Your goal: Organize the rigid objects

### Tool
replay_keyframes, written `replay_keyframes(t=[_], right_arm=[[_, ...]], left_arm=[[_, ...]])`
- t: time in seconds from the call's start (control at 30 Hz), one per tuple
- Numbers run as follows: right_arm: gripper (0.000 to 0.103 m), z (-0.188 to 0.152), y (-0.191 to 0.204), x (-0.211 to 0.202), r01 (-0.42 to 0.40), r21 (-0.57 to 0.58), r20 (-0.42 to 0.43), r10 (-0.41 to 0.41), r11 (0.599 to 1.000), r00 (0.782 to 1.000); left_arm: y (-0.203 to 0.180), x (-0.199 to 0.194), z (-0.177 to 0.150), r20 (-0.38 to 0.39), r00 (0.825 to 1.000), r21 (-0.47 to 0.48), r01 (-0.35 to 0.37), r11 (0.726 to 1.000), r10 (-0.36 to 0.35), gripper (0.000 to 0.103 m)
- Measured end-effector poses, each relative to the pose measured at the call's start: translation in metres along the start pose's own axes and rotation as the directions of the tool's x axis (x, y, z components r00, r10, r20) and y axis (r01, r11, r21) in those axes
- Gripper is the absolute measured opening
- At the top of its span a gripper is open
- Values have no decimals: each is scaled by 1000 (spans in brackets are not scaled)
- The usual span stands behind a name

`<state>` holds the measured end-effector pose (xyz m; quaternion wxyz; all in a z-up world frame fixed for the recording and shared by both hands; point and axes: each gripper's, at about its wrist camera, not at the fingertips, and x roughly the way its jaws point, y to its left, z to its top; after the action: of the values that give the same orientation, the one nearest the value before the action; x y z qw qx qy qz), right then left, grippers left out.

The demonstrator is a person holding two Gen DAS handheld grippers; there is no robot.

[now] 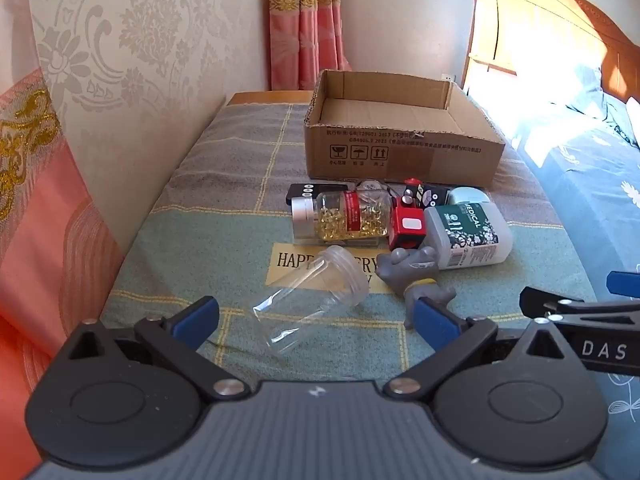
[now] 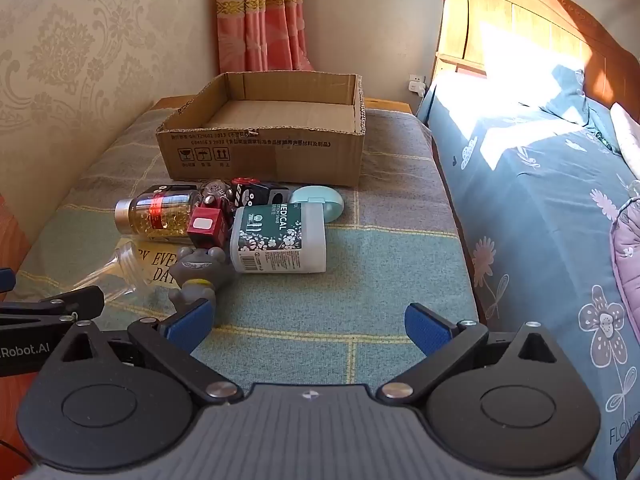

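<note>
An open cardboard box [image 1: 400, 152] [image 2: 264, 156] stands at the far end of a cloth-covered table. In front of it lies a cluster: a capsule bottle [image 1: 344, 216] [image 2: 160, 214], a red cube [image 1: 407, 231] [image 2: 206, 226], a white "MEDICAL" swab box [image 1: 468, 236] [image 2: 280, 240], a grey toy figure [image 1: 416, 276] [image 2: 196, 272], a mint case [image 2: 320, 202] and black items. A clear empty jar [image 1: 308, 300] lies on its side between the fingers of my open left gripper [image 1: 318, 318], untouched. My right gripper [image 2: 308, 322] hangs open over bare cloth, right of the toy.
A patterned wall runs along the left, pink curtains hang behind the box. A bed with blue floral bedding [image 2: 540, 208] and wooden headboard [image 2: 520, 36] borders the table's right edge. Each gripper's side shows at the edge of the other's view.
</note>
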<state>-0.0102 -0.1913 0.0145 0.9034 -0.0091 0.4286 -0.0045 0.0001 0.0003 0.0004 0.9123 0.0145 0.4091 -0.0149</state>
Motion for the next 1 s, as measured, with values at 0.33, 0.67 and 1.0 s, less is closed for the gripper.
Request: replay_keyframes(t=[0.33,0.67,1.0], right_arm=[[103,1,-1,2,10,-3,4,-10,1000,1000],[103,0,1,-3,4,0,2,-4,1000,1000],[103,2,1,-3,5,0,4,-5,1000,1000]], left_arm=[[-3,-1,-5,-3,1000,-5,6,1000,-6,103],[-1,0,-6,-1,1000,-19,12,1000,-13,103],[0,-1,-4,-4,1000,-20,14,1000,-14,103]])
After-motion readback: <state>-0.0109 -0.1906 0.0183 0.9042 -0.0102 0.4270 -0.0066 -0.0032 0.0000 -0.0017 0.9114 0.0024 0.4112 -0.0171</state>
